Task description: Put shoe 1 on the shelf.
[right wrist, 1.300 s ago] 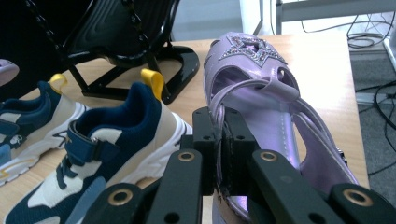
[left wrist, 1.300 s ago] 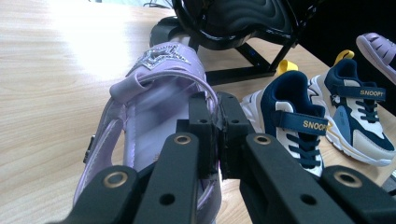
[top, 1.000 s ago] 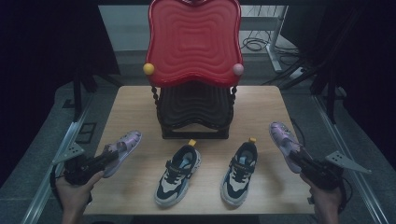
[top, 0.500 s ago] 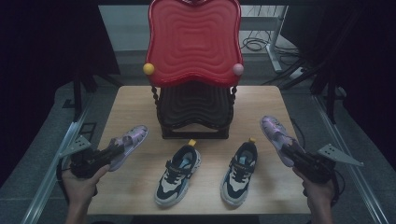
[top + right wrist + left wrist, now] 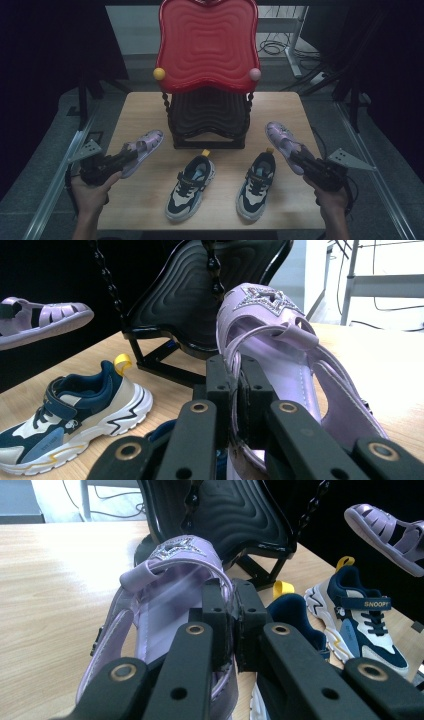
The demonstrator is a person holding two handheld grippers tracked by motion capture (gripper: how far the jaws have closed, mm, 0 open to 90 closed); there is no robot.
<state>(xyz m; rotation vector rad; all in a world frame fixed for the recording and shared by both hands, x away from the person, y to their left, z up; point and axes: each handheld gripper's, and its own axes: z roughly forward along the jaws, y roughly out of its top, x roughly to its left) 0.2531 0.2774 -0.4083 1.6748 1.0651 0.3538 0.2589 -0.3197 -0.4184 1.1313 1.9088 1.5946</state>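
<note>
My left gripper (image 5: 131, 154) is shut on the side edge of a purple sandal (image 5: 145, 146), held just above the table's left part, toe towards the rack. In the left gripper view the jaws (image 5: 231, 615) pinch the sandal's (image 5: 170, 580) wall. My right gripper (image 5: 296, 156) is shut on the matching purple sandal (image 5: 281, 139) at the right; the right gripper view shows its jaws (image 5: 235, 385) clamped on that sandal's (image 5: 285, 350) edge. Two navy-and-white sneakers (image 5: 191, 186) (image 5: 256, 184) stand on the table between the hands.
A two-tier rack stands at the back of the wooden table (image 5: 140, 110): a red wavy top shelf (image 5: 207, 45) and a black lower shelf (image 5: 209, 117). Cables lie on the floor behind. Metal rails run along both sides of the table.
Both hands have carried their sandals inwards and forwards towards the rack, slightly higher. The sneakers have stayed put.
</note>
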